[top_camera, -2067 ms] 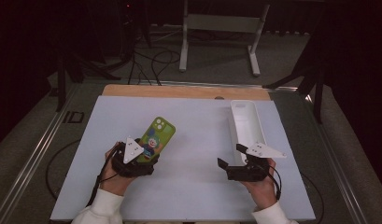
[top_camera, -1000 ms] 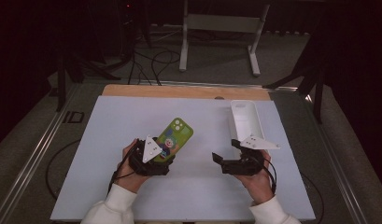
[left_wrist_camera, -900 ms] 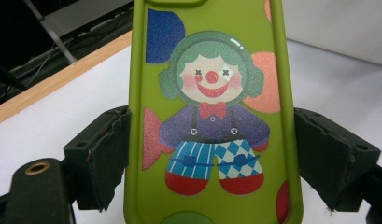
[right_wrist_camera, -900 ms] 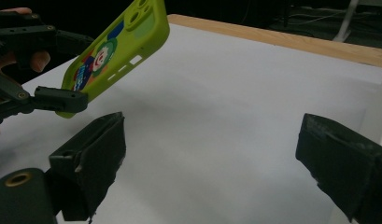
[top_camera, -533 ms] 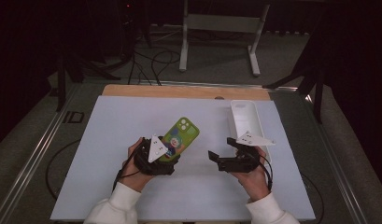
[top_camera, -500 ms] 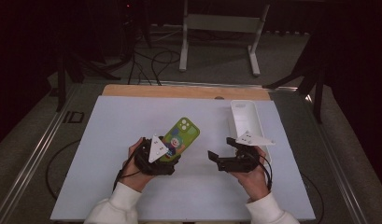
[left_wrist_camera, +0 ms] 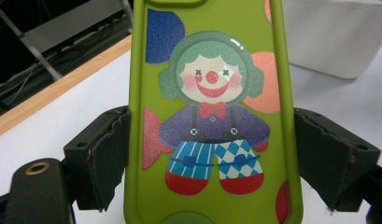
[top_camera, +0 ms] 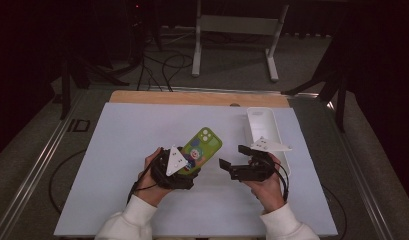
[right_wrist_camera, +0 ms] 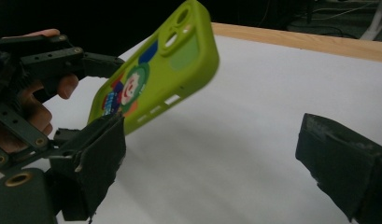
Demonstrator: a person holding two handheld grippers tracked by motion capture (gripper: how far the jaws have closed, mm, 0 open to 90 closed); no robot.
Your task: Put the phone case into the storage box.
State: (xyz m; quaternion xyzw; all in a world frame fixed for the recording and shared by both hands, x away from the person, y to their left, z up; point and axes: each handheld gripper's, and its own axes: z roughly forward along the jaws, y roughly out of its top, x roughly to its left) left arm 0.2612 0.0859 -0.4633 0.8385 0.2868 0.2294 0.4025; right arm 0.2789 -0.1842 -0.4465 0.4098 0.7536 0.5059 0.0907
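A green phone case (top_camera: pixel 204 145) with a clown picture is held off the white table, its camera end pointing away and up. My left gripper (top_camera: pixel 189 160) is shut on it, and in the left gripper view the pads (left_wrist_camera: pixel 104 154) press on the two long edges of the case (left_wrist_camera: pixel 212 116). My right gripper (top_camera: pixel 232 156) stands just right of the case, pointing left at it. Its jaws are open with nothing between them. In the right gripper view (right_wrist_camera: pixel 221 158) the tilted case (right_wrist_camera: pixel 156 88) hangs over the left pad.
A long white tray (top_camera: pixel 262 125) lies at the right, behind my right hand, and shows at the top right of the left gripper view (left_wrist_camera: pixel 333 37). A wooden strip (top_camera: pixel 192 97) runs along the far edge of the white tabletop (top_camera: pixel 127 140). Dark floor with cables and a stand lies beyond.
Since the earliest frame my left gripper has carried the case right towards the middle, and the right gripper has come left from beside the tray. Over the last half second both barely moved.
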